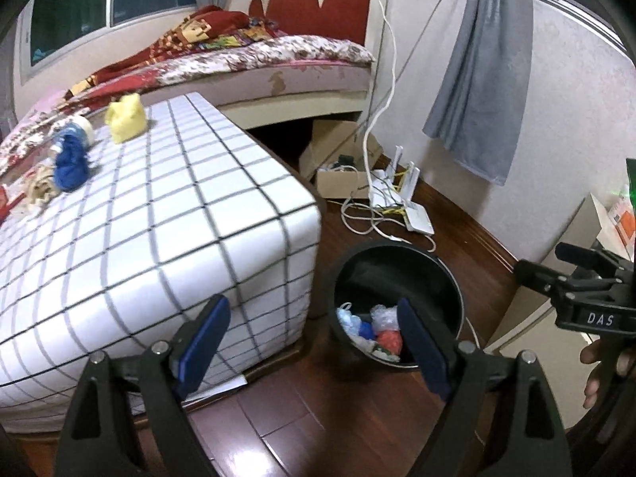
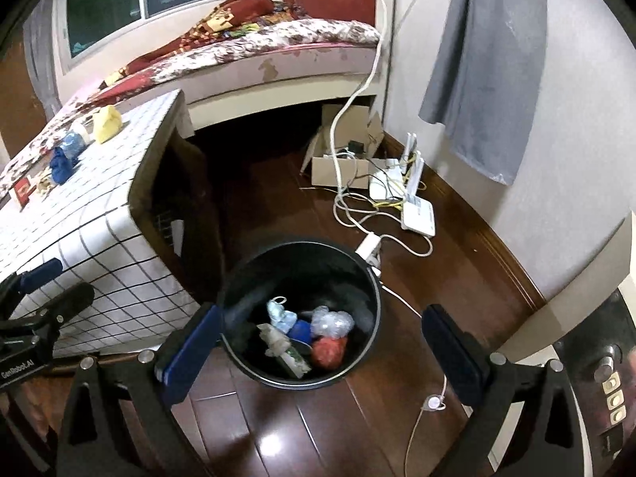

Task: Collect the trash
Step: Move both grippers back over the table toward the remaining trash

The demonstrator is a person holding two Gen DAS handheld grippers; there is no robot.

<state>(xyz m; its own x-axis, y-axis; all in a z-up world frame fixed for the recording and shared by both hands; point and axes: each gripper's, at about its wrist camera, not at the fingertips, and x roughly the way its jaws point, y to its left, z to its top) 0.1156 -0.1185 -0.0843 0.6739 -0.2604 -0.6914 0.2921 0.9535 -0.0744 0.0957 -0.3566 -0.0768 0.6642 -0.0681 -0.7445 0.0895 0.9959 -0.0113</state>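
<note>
On the checked tabletop (image 1: 167,214) we count, left to right, one beige scrap (image 1: 37,190), one blue wad (image 1: 71,165), one yellow wad (image 1: 126,118). One black bin (image 2: 373,290) stands on the floor beside it, holding crumpled blue, clear and red trash (image 2: 328,351). Left gripper (image 1: 314,342) and right gripper (image 2: 322,351): jaws apart, empty.

left wrist: angled down, near checkered table (image 1: 159,214) | right wrist: above black bin (image 2: 302,310), angled down | shared: bin, table, far bed (image 1: 278,67)
</note>
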